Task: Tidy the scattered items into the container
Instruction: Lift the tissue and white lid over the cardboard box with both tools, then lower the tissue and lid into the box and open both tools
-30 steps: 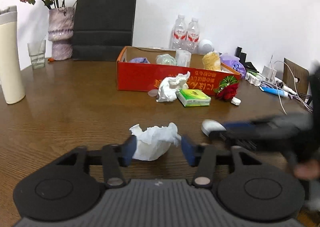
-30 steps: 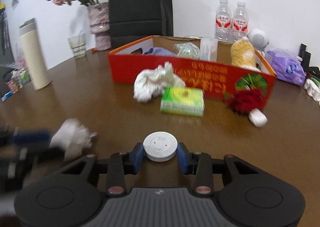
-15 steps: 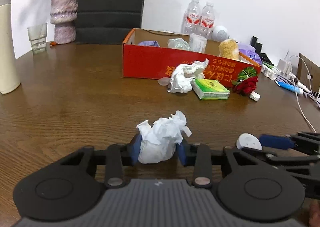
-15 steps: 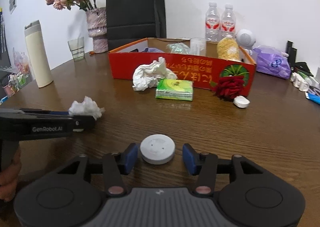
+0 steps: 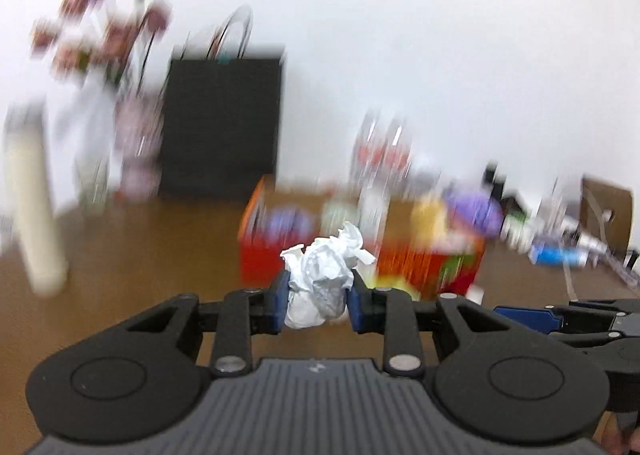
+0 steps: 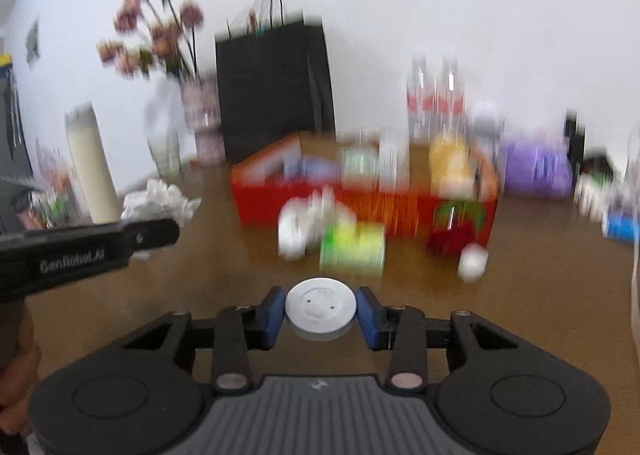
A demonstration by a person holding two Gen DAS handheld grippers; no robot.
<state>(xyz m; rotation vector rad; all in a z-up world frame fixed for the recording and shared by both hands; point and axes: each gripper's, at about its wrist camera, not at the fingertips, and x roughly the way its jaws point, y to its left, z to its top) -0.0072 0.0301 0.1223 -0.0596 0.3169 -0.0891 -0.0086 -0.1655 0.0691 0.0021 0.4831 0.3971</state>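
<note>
Clearly, both grippers were closing: the left gripper (image 5: 318, 295) squeezed the crumpled tissue (image 5: 320, 285) at frame centre, the right gripper (image 6: 320, 313) pinched the white disc (image 6: 320, 305). The smooth disc might slip before reaching the red box (image 6: 360, 207) at mid-frame.

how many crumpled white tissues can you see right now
2. One crumpled tissue is pinched in the left gripper, above the table; the other tissue lies in front of the red box. More may be hidden inside.

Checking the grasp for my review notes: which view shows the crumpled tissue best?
The left wrist view: the crumpled tissue sits sharp and central, pinched in the closing left gripper. The right wrist view shows it small, partly hidden behind that gripper.
</note>
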